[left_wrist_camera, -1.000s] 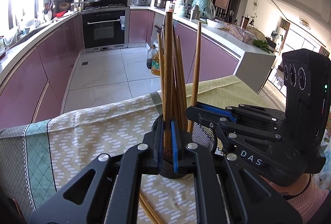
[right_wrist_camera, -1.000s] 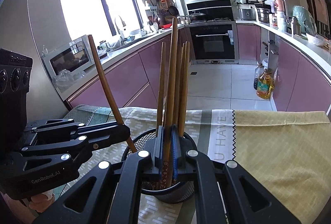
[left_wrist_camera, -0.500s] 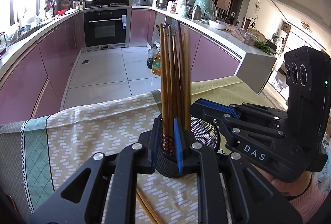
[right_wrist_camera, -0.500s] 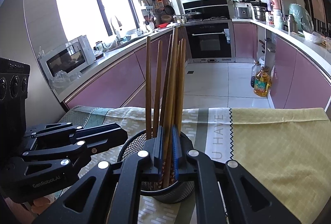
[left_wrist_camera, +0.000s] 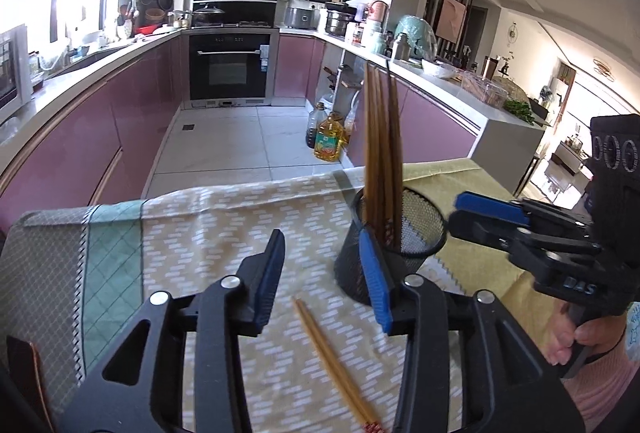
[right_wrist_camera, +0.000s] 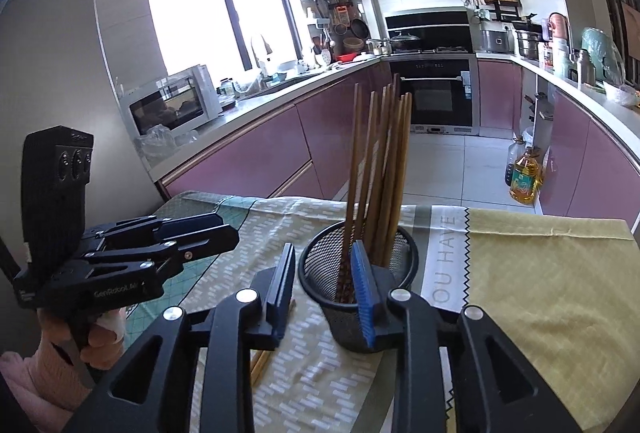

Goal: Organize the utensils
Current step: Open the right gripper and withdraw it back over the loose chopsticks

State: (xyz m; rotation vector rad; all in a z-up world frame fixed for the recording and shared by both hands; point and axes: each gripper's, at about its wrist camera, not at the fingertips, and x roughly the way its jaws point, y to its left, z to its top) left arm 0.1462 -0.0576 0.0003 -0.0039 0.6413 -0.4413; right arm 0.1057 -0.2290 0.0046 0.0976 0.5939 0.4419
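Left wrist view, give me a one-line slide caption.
Open left gripper beside mesh holder of chopsticks; loose pair remains on the tablecloth.

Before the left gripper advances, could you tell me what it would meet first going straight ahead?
Probably the patterned tablecloth, just left of the black mesh cup; depth is uncertain.

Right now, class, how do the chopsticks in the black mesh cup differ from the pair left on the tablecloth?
The chopsticks in the cup stand nearly upright; the pair on the cloth lies flat. The cup's chopsticks are a darker brown bundle inside the mesh cup; the loose pair looks paler and lies just outside it. Both are long wooden sticks.
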